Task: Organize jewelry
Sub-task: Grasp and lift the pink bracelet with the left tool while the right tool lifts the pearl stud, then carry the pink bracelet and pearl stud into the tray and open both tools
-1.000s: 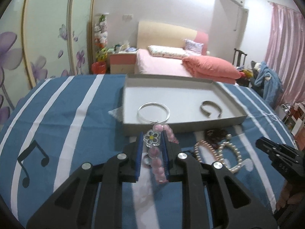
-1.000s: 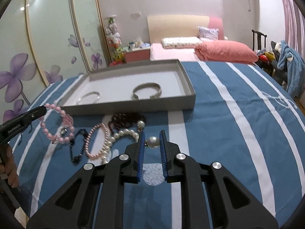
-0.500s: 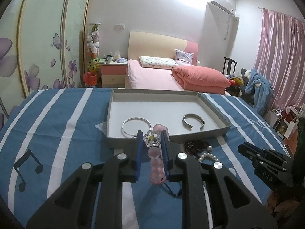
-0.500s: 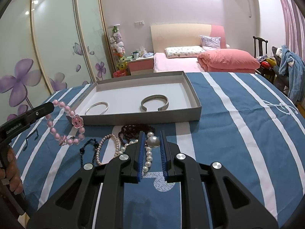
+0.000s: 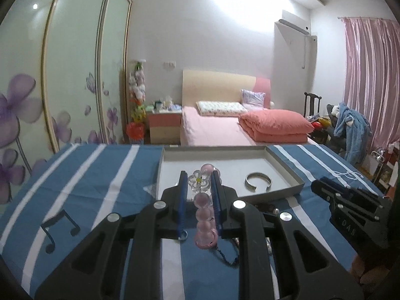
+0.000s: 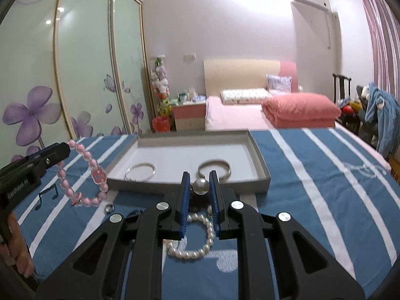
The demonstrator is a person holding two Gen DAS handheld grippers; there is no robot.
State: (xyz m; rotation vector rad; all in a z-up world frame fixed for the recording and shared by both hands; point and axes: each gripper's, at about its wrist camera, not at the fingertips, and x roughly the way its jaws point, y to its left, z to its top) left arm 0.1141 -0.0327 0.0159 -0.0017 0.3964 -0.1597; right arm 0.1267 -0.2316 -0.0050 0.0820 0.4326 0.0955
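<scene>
Left fingers [image 5: 199, 184]: you are gripping the pink bracelet [image 5: 204, 221]; be carrying it clear over the tray [image 5: 285, 168] wall.
Right fingers [image 6: 199, 184]: you are pinching the pearl strand [image 6: 202, 186]; be lifting its tail free.

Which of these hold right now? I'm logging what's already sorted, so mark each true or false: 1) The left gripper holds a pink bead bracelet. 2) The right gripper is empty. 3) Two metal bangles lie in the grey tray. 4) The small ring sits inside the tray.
1) True: the left gripper is shut on the pink bead bracelet, which hangs clear of the cloth.
2) False: the right gripper is shut on the large bead of the white pearl bracelet.
3) True: a thin closed bangle and an open cuff bangle lie in the grey tray.
4) False: the small ring lies on the striped blue cloth, in front of the tray.
</scene>
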